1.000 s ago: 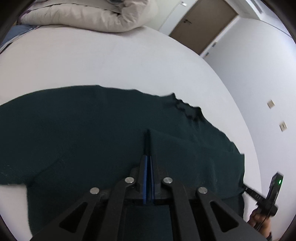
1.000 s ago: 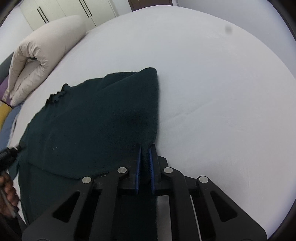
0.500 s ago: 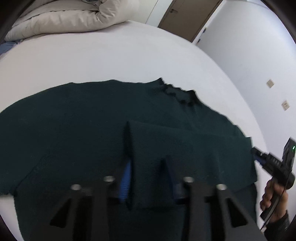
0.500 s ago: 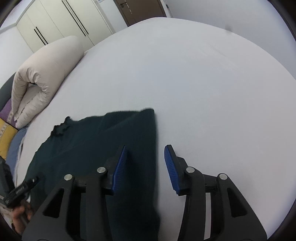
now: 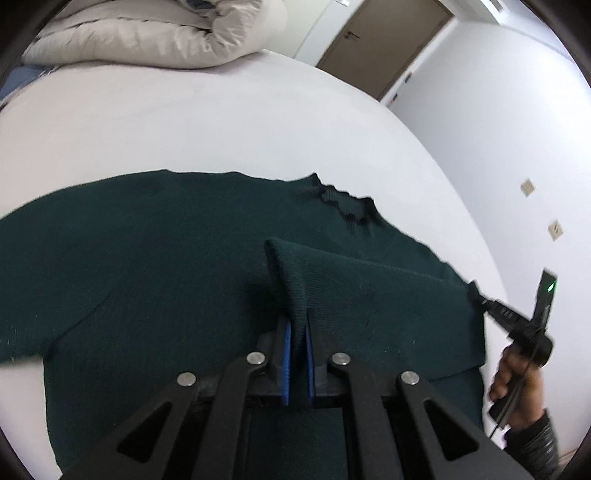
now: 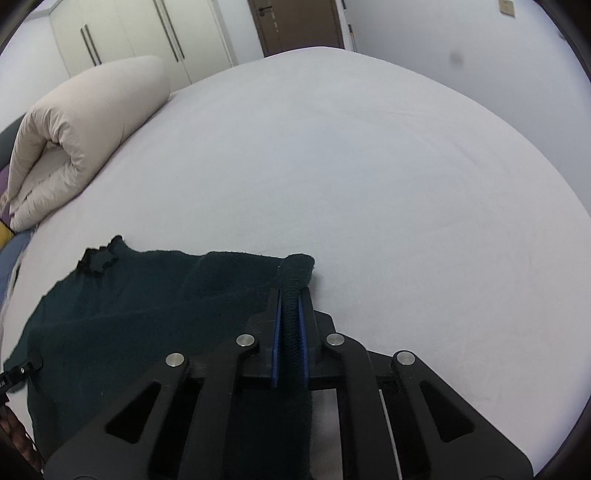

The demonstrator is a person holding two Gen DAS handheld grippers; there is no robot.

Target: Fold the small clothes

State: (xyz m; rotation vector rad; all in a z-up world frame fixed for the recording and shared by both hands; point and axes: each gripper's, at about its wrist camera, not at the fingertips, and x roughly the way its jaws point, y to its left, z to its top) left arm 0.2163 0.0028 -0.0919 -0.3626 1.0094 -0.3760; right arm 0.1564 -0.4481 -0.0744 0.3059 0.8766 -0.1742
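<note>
A dark green knit sweater [image 5: 147, 258] lies spread on the white bed [image 5: 184, 122], its collar [image 5: 343, 203] toward the far side. One part is folded over its right half. My left gripper [image 5: 297, 325] is shut on the edge of that folded part and lifts it slightly. My right gripper [image 6: 291, 317] is shut on a bunched edge of the same sweater [image 6: 147, 306] at its right side. The right gripper also shows at the right edge of the left wrist view [image 5: 476, 295].
A rolled beige duvet [image 5: 166, 33] lies at the head of the bed, also in the right wrist view [image 6: 81, 129]. A brown door [image 6: 299, 26] and white wardrobes [image 6: 129, 33] stand beyond the bed. The person's hand [image 5: 517, 373] holds the right gripper's handle.
Both grippers opened half a second ago, letting go of the sweater. Both have now shut again on its edges, and the left lifts the folded part.
</note>
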